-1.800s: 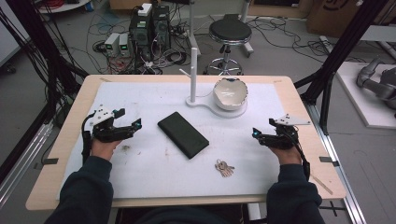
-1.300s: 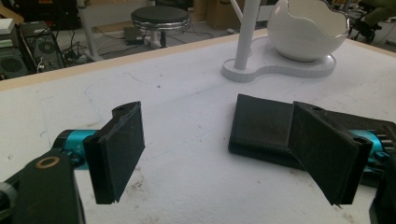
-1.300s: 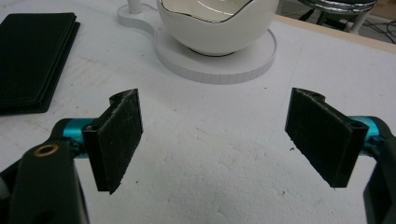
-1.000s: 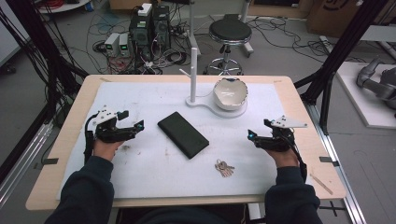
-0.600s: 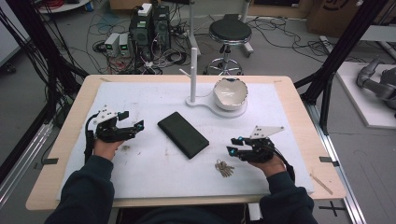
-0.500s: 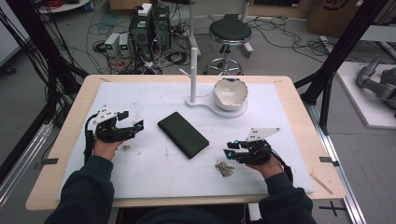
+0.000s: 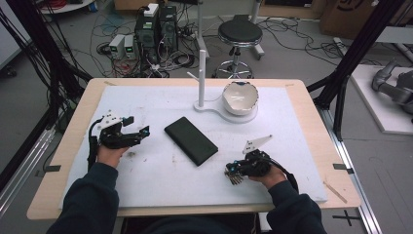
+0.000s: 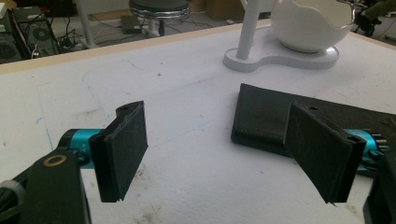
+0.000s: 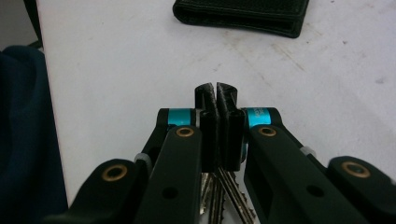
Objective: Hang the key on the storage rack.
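Observation:
A bunch of keys (image 7: 235, 179) lies on the white mat near the front edge. My right gripper (image 7: 230, 169) is down on it, and in the right gripper view the right gripper (image 9: 215, 91) has its jaws pressed together with the key blades (image 9: 223, 189) sticking out beneath the pads. A black wallet (image 7: 191, 140) lies flat mid-table; its edge (image 9: 243, 14) shows ahead of the right jaws. My left gripper (image 7: 138, 126) rests open at the left, empty, facing the wallet (image 8: 280, 116); between the pads of the left gripper (image 8: 217, 140) there is only mat.
A white bowl (image 7: 240, 96) sits on a white stand (image 7: 212, 108) with an upright post (image 7: 201, 73) at the back centre. The person's sleeve (image 9: 23, 130) is close on the left of the right gripper. Cables, computers and a stool stand beyond the far edge.
My right gripper has moved left and toward the front edge, come down on the keys and shut. The left gripper has stayed put and open.

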### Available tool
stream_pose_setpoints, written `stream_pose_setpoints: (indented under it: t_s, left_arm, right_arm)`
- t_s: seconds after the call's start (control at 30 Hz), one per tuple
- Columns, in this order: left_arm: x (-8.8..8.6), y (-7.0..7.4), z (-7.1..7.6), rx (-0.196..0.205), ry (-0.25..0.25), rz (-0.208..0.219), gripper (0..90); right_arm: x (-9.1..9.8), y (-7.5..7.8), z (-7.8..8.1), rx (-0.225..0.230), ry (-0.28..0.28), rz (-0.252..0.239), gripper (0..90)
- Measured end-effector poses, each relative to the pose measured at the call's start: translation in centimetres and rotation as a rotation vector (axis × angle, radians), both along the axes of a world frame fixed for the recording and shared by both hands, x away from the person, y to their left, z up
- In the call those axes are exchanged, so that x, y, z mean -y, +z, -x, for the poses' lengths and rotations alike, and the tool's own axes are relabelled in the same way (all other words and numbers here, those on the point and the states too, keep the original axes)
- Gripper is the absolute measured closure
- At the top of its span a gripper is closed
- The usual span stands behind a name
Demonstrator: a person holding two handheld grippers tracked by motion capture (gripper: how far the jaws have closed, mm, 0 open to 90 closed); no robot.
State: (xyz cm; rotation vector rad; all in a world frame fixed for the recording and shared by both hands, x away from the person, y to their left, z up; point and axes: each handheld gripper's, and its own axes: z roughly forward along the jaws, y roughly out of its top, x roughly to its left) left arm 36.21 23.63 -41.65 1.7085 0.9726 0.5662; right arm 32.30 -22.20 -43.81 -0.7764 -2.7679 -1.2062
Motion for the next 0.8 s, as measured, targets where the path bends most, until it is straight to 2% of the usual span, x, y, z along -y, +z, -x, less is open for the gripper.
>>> stream_pose_setpoints:
  t_s: [0.07, 0.13, 0.17, 0.2, 0.23, 0.27, 0.3, 0.33, 0.37, 0.4, 0.47, 0.5, 0.53, 0.57, 0.6, 0.63, 0.67, 0.7, 0.73, 0.77, 0.8]
  left_arm:
    - [0.0, 0.0, 0.0, 0.001, 0.0, 0.0, 21.6]
    - [0.0, 0.0, 0.0, 0.001, 0.003, 0.001, 21.8]
    - [0.0, 0.0, 0.0, 0.001, 0.003, 0.001, 21.8]
    - [0.0, 0.0, 0.0, 0.0, 0.005, 0.0, 21.8]
    - [0.0, 0.0, 0.0, 0.0, 0.005, 0.0, 21.8]
    - [0.0, 0.0, 0.0, -0.001, 0.006, -0.002, 21.8]
    - [0.0, 0.0, 0.0, -0.001, 0.006, -0.002, 21.8]
    - [0.0, 0.0, 0.0, -0.002, 0.005, -0.002, 21.9]
    - [0.0, 0.0, 0.0, -0.002, 0.005, -0.002, 21.9]
    - [0.0, 0.0, 0.0, -0.004, 0.006, -0.004, 21.9]
    - [0.0, 0.0, 0.0, -0.006, 0.007, -0.004, 21.9]
    - [0.0, 0.0, 0.0, -0.006, 0.007, -0.004, 21.9]
    - [-0.1, -0.1, -0.1, -0.006, 0.007, -0.002, 21.9]
    - [-0.1, -0.1, -0.1, -0.006, 0.007, -0.002, 21.9]
    - [-0.1, -0.1, 0.0, -0.006, 0.006, -0.002, 21.9]
    - [-0.1, -0.1, 0.0, -0.006, 0.006, -0.002, 21.9]
    - [-0.1, 0.0, 0.0, -0.005, 0.006, -0.003, 21.9]
    - [-0.1, 0.0, 0.0, -0.005, 0.006, -0.003, 22.4]
    - [-0.1, 0.0, 0.0, -0.007, 0.005, -0.001, 22.6]
    - [-0.1, 0.0, 0.0, -0.007, 0.005, -0.001, 22.6]
    - [-0.1, 0.0, 0.0, -0.007, 0.005, -0.001, 22.6]
  right_arm:
    - [0.0, 0.0, 0.1, 0.006, 0.002, 0.002, 89.2]
    - [0.1, 0.5, 0.3, 0.051, 0.005, -0.013, 89.7]
    - [0.1, 0.5, 0.3, 0.051, 0.005, -0.013, 89.7]
    - [0.3, 1.0, 0.3, 0.082, -0.011, -0.045, 89.8]
    - [0.3, 1.0, 0.3, 0.082, -0.011, -0.045, 89.8]
    - [0.5, 1.4, 0.2, 0.116, -0.029, -0.07, 90.0]
    - [0.5, 1.4, 0.2, 0.116, -0.029, -0.07, 90.0]
    - [0.8, 2.0, 0.0, 0.141, -0.054, -0.106, 90.0]
    - [0.8, 2.0, 0.0, 0.141, -0.054, -0.106, 90.0]
    - [0.8, 2.8, -0.3, 0.179, -0.08, -0.131, 90.0]
    - [0.6, 3.5, -0.5, 0.21, -0.096, -0.148, 90.0]
    - [0.6, 3.5, -0.5, 0.21, -0.096, -0.148, 90.0]
    - [0.2, 4.4, -1.1, 0.247, -0.106, -0.173, 90.0]
    - [0.2, 4.4, -1.1, 0.247, -0.106, -0.173, 90.0]
    - [-0.5, 5.5, -1.9, 0.287, -0.114, -0.185, 90.0]
    - [-0.5, 5.5, -1.9, 0.287, -0.114, -0.185, 90.0]
    - [-1.1, 6.7, -3.0, 0.317, -0.137, -0.202, 90.0]
    - [-1.1, 6.7, -3.0, 0.317, -0.137, -0.202, 90.0]
    - [-1.7, 7.9, -4.2, 0.348, -0.152, -0.208, 90.0]
    - [-1.7, 7.9, -4.2, 0.348, -0.152, -0.208, 90.0]
    - [-2.3, 9.1, -5.3, 0.365, -0.162, -0.208, 90.0]
